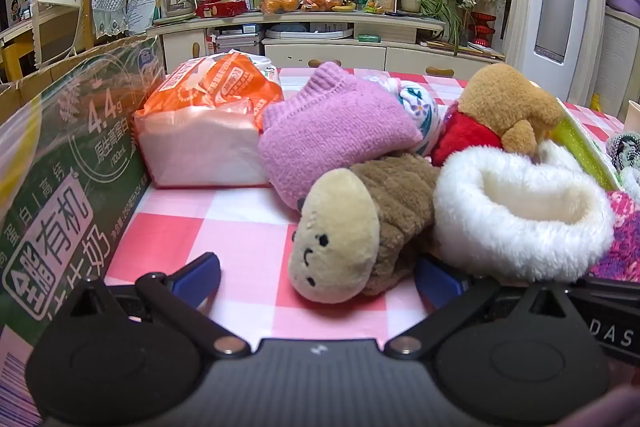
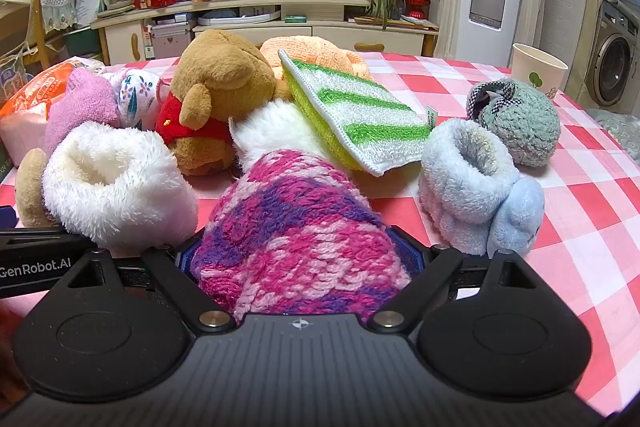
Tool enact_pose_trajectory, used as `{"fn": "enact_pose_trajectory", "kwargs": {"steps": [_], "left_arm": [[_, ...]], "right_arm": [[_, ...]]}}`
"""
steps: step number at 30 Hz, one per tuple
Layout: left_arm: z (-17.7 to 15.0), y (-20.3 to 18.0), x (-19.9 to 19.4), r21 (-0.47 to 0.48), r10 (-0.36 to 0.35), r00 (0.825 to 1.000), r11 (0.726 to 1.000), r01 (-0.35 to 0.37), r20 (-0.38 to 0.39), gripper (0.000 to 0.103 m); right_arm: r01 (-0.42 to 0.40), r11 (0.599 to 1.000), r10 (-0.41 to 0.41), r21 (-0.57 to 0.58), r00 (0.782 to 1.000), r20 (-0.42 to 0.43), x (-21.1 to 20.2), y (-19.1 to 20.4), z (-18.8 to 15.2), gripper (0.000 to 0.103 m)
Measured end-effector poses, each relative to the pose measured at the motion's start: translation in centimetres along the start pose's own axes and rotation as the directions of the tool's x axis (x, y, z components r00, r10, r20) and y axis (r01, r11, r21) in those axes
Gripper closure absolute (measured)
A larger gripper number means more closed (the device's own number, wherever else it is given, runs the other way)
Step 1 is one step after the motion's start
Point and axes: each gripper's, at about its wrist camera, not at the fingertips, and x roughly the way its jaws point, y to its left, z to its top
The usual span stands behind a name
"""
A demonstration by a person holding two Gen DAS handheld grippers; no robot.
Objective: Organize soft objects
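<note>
Soft things lie in a heap on the pink checked tablecloth [image 1: 224, 227]. My left gripper [image 1: 316, 277] is open, its blue fingers on either side of a brown plush monkey [image 1: 352, 231]. Behind it lie a pink knitted sock [image 1: 332, 131], a white fluffy slipper [image 1: 520, 211] and a brown bear in a red shirt [image 1: 504, 107]. My right gripper [image 2: 300, 259] is shut on a pink and purple knitted slipper [image 2: 296, 219]. The right wrist view also shows the white fluffy slipper [image 2: 116, 183], the bear [image 2: 216, 91], a green striped cloth [image 2: 360, 111], a light blue slipper [image 2: 472, 183] and a grey knitted slipper [image 2: 520, 123].
A green milk carton box [image 1: 68, 163] stands along the left edge. An orange pack of tissues [image 1: 204, 119] lies behind the heap. A paper cup [image 2: 538, 67] stands at the far right of the table. A cluttered sideboard is behind the table.
</note>
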Motion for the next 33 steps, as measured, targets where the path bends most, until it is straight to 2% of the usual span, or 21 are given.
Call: {"fn": "enact_pose_trajectory", "kwargs": {"steps": [7, 14, 18, 33], "left_arm": [[-0.3, 0.1, -0.4, 0.004, -0.013, 1.000, 1.000, 0.013, -0.002, 0.000], [-2.0, 0.0, -2.7, 0.019, -0.030, 0.999, 0.999, 0.030, -0.014, 0.001], [-2.9, 0.5, -4.0, 0.018, -0.057, 0.998, 0.998, 0.057, -0.028, 0.001], [-2.2, 2.9, -10.9, 0.041, -0.082, 0.995, 0.996, 0.080, 0.056, 0.001]], "right_arm": [[-0.012, 1.000, 0.012, -0.016, 1.000, -0.010, -0.4, 0.1, -0.3, 0.000], [-0.007, 1.000, 0.007, 0.006, 1.000, -0.017, -2.9, 0.2, -1.6, 0.000], [-0.014, 1.000, 0.014, 0.020, 1.000, 0.023, -4.0, -0.2, -2.1, 0.000], [-0.002, 0.997, -0.005, 0.081, 0.996, 0.085, -8.0, -1.3, -3.2, 0.000]]}}
